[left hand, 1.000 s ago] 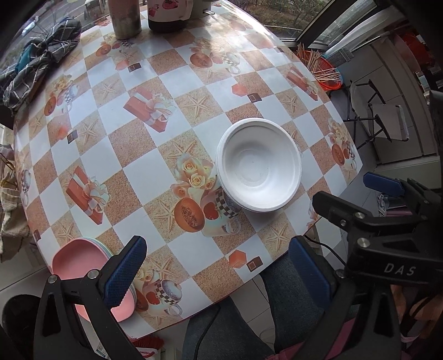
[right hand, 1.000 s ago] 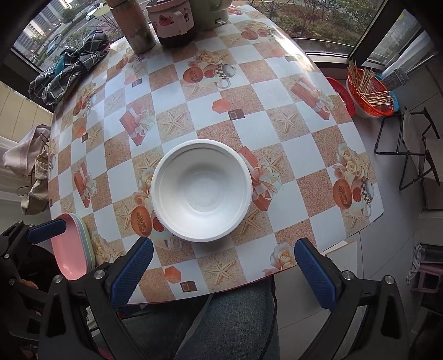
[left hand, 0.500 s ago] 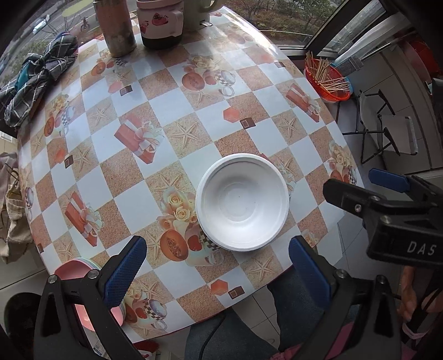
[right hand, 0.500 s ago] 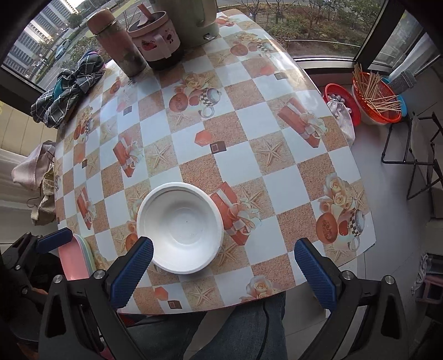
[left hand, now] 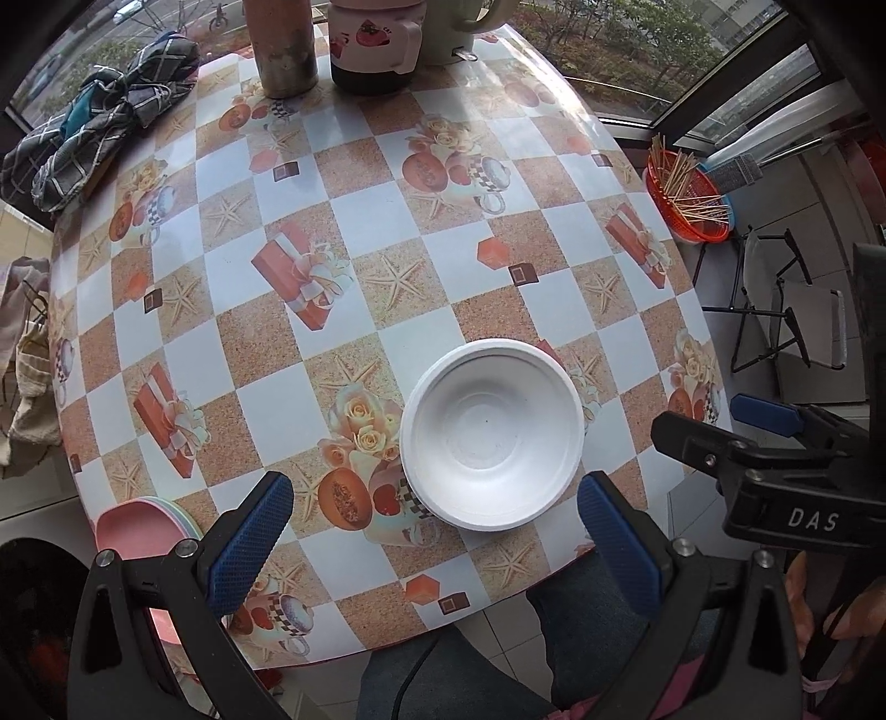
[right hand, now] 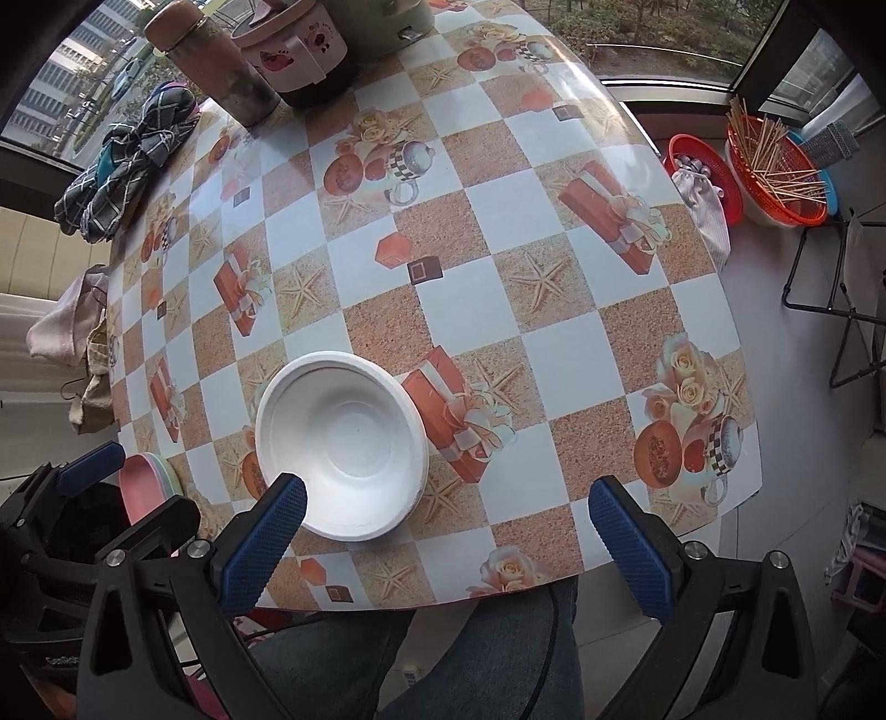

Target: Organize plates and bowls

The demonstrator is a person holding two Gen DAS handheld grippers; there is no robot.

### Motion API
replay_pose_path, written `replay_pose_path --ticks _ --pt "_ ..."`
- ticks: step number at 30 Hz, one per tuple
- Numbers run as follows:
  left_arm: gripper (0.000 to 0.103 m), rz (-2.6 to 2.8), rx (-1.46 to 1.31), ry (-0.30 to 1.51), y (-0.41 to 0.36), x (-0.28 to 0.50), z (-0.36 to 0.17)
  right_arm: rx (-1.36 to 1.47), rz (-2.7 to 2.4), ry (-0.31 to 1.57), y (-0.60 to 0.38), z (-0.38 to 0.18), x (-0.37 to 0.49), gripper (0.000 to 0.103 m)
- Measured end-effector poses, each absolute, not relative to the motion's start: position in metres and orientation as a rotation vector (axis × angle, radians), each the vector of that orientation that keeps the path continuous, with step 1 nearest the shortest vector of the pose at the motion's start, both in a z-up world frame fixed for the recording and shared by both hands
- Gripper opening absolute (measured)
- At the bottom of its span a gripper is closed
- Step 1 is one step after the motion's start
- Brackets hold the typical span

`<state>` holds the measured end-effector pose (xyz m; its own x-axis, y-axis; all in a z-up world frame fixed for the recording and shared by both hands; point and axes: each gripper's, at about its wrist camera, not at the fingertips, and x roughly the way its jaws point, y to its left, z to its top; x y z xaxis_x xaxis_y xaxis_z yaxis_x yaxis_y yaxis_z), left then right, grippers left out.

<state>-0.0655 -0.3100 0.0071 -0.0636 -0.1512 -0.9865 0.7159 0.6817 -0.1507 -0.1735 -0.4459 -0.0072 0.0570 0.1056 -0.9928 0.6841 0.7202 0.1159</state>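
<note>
A stack of white bowls [left hand: 492,435] sits upright near the front edge of the round patterned table [left hand: 387,266]; it also shows in the right wrist view [right hand: 340,437]. A stack of pastel plates, pink on top [left hand: 138,523], sits at the table's front left edge, also seen in the right wrist view [right hand: 147,487]. My left gripper [left hand: 434,540] is open and empty, held above the table's front edge just short of the bowls. My right gripper [right hand: 446,540] is open and empty, held to the right of the bowls above the front edge.
At the far side stand a metal flask [left hand: 282,47], a pink-lidded pot [left hand: 376,44] and a kettle [left hand: 470,27]. A checked cloth [left hand: 105,122] lies at the far left. Red baskets with skewers [right hand: 775,171] and a folding stool [left hand: 792,327] stand on the floor at right.
Both grippers have pulled back and up from the white bowls, so more of the table shows. The bowls and plates have not moved. Both grippers stay open.
</note>
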Motion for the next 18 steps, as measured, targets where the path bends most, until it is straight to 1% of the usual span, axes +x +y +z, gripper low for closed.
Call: replay_pose_path --ticks 18 --pt "0.103 -0.720 0.506 1.511 -0.312 -0.066 -0.001 0.800 -0.508 1.519 -0.456 -0.028 -0.192 0.103"
